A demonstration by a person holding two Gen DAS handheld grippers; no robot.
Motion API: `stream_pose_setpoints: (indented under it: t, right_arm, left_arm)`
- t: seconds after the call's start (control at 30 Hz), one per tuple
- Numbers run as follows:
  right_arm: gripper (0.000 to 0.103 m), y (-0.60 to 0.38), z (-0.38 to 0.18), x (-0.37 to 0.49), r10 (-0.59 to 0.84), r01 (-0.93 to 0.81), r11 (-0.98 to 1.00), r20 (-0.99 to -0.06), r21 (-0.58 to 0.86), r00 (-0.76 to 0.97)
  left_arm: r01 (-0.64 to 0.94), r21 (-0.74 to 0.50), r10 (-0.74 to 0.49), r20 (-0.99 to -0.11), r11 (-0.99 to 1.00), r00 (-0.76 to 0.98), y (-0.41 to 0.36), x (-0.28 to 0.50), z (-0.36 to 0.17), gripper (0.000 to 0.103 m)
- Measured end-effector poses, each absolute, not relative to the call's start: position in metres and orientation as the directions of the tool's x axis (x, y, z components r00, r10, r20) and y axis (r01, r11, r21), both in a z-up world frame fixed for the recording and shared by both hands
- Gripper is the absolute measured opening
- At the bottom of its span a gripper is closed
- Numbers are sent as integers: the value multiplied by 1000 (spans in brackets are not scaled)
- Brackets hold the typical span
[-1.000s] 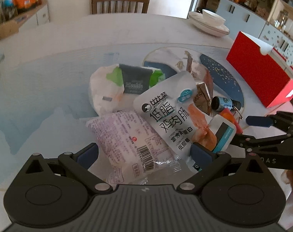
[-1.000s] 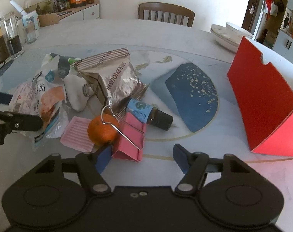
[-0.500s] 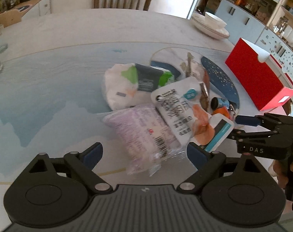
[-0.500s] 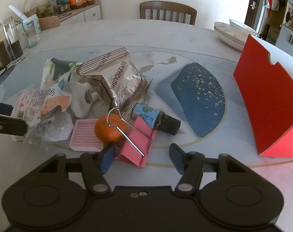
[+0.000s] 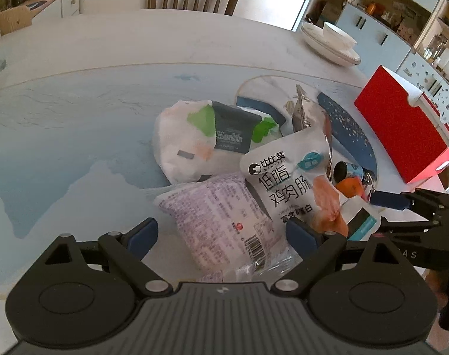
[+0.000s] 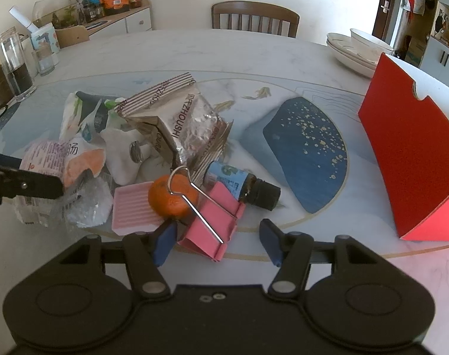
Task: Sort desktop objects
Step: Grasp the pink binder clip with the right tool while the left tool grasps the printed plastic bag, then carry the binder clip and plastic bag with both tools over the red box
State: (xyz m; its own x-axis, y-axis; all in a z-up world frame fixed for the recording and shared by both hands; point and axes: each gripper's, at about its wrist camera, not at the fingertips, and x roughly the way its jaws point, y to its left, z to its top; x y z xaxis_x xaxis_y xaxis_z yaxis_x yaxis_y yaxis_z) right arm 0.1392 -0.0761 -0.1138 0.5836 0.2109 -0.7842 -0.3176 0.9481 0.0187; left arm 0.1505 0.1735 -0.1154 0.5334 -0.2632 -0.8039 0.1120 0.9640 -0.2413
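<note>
Right wrist view alone shows the pink binder clip [image 6: 212, 227] between the right gripper [image 6: 217, 241] pads, jaws closing, not pressing; tangerine [image 6: 172, 198] touching it. Left wrist view alone shows the purple-printed clear packet [image 5: 224, 222] between the closing left gripper [image 5: 221, 236] pads, untouched, on the table [image 5: 76, 118].
</note>
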Motion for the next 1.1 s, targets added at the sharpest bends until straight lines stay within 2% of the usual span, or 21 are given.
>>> stream_pose_setpoints:
  t: [0.03,0.1,0.13,0.2,0.3,0.57,0.7,1.1]
  right_arm:
    - [53,-76,-113,139,214,-318,948,-783,22,584]
    - [45,-74,-112,140,222,-322,946,-783,29,581]
    - [42,-74,-111,140,225,-324,945,-783,31,580]
    - [42,-74,-110,141,227,-319,947,-784,40,577]
    - [41,-78,-109,139,232,-310,949,-781,53,579]
    - [41,-96,-94,124,240,-306,950,-765,59,597]
    - [32,-108,-87,119,260,-328,942,-757,64,599]
    - [30,-149,-75,117,329,-409,909,-748,84,576]
  left_arm:
    - [112,-253,-273,-802,961,531,174,151,-116,84]
    - [114,-275,-292,-798,955,527,175,151,-115,71]
    - [114,-279,-296,-798,953,524,176,151,-115,69]
    - [109,-296,-308,-794,949,524,179,150,-113,61]
    - [106,-296,-306,-791,949,530,182,146,-109,57]
    - [87,-300,-297,-784,950,545,184,133,-90,56]
    - [73,-279,-271,-784,957,558,179,126,-80,56]
    - [32,-271,-237,-770,962,592,142,113,-54,56]
